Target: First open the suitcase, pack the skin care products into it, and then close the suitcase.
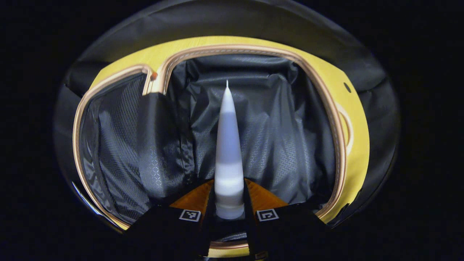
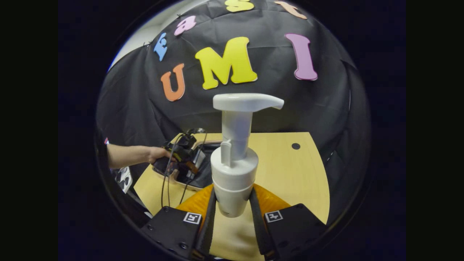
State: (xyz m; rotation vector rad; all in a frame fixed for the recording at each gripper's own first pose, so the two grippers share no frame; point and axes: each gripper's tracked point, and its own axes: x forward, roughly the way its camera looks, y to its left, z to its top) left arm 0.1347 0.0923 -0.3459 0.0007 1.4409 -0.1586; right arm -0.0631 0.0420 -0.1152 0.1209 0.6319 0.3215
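- The suitcase [image 1: 357,145] is lying open on the counter [image 2: 286,170], toward the counter's left side in the right gripper view.
- A tube [image 1: 228,152] is sitting between the fingers of the left gripper [image 1: 229,214], pointing into the suitcase above its lining [image 1: 282,145].
- A pump bottle [image 2: 235,163] is standing upright between the fingers of the right gripper [image 2: 233,214], to the right of the suitcase and nearer the camera.
- A hand [image 2: 157,154] is holding the left gripper over the suitcase.

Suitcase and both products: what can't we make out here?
- Tube, left gripper view: seen end-on, label side hidden.
- Suitcase, right gripper view: the hand and left hand-held gripper cover its interior.
- Pump bottle, right gripper view: base hidden between the fingers.
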